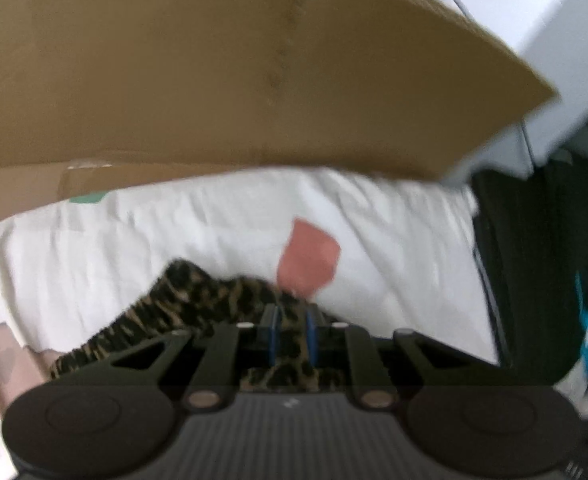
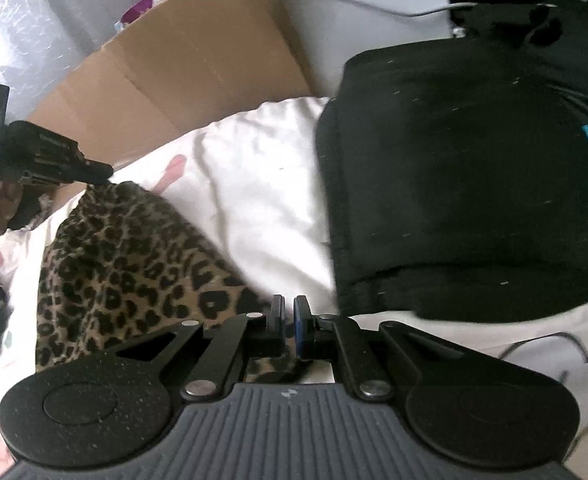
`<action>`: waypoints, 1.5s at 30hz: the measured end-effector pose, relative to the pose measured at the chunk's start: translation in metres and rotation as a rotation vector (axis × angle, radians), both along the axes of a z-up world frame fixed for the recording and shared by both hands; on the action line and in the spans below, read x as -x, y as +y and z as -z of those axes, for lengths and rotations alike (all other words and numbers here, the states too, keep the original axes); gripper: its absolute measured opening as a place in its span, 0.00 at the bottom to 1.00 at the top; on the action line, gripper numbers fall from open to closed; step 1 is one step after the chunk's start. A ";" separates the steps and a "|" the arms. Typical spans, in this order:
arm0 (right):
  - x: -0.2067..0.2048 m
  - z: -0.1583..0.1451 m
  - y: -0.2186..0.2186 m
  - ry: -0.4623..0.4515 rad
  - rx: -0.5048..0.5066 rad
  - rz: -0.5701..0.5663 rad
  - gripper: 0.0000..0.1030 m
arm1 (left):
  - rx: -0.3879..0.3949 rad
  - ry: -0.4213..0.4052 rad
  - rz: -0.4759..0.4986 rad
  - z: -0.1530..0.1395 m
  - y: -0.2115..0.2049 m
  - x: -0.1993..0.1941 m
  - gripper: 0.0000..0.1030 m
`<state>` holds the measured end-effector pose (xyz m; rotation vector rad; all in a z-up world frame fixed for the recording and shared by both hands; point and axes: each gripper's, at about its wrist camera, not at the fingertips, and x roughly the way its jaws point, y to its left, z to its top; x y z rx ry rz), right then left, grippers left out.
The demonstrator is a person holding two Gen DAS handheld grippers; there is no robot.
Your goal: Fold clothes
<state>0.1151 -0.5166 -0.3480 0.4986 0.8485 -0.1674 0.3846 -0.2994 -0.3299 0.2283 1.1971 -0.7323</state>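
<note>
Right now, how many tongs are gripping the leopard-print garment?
2. The left tongs pinch the far end of the leopard-print garment, near the cardboard box; the right tongs clamp its near edge.

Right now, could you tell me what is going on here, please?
A person is folding clothes on a white bed sheet, a gripper in each hand. Both the left gripper and the right gripper are shut on a leopard-print garment, holding it between them. A folded black garment lies to the right, and a cardboard box stands behind.
</note>
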 end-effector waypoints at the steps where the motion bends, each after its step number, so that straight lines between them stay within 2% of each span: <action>1: -0.003 0.001 0.005 -0.002 -0.003 -0.007 0.03 | -0.011 -0.005 0.045 0.003 -0.004 0.007 0.14; 3: -0.009 0.003 0.013 -0.003 -0.011 -0.021 0.03 | -0.034 -0.026 0.121 0.006 -0.010 0.019 0.14; 7: -0.015 0.007 0.029 0.004 -0.035 -0.043 0.04 | -0.066 -0.045 0.203 0.014 -0.017 0.035 0.15; 9: -0.017 0.009 0.036 0.005 -0.048 -0.056 0.04 | -0.081 -0.055 0.235 0.013 -0.015 0.041 0.20; 11: -0.017 0.012 0.044 0.008 -0.056 -0.070 0.05 | -0.103 -0.075 0.271 0.012 -0.011 0.045 0.35; 13: -0.018 0.014 0.050 0.014 -0.063 -0.080 0.07 | -0.123 -0.090 0.309 0.013 -0.007 0.050 0.40; 18: -0.022 0.024 0.055 0.058 -0.076 -0.089 0.26 | -0.165 -0.115 0.379 0.033 -0.008 0.065 0.40; 24: -0.030 0.028 0.055 0.076 -0.041 -0.081 0.25 | -0.158 -0.142 0.374 0.056 -0.019 0.070 0.39; 40: -0.059 0.024 0.042 0.057 0.020 -0.012 0.25 | -0.076 -0.211 0.389 0.051 -0.055 0.074 0.37; 45: -0.068 0.018 0.040 0.038 0.038 0.005 0.26 | -0.088 -0.216 0.390 0.059 -0.067 0.071 0.37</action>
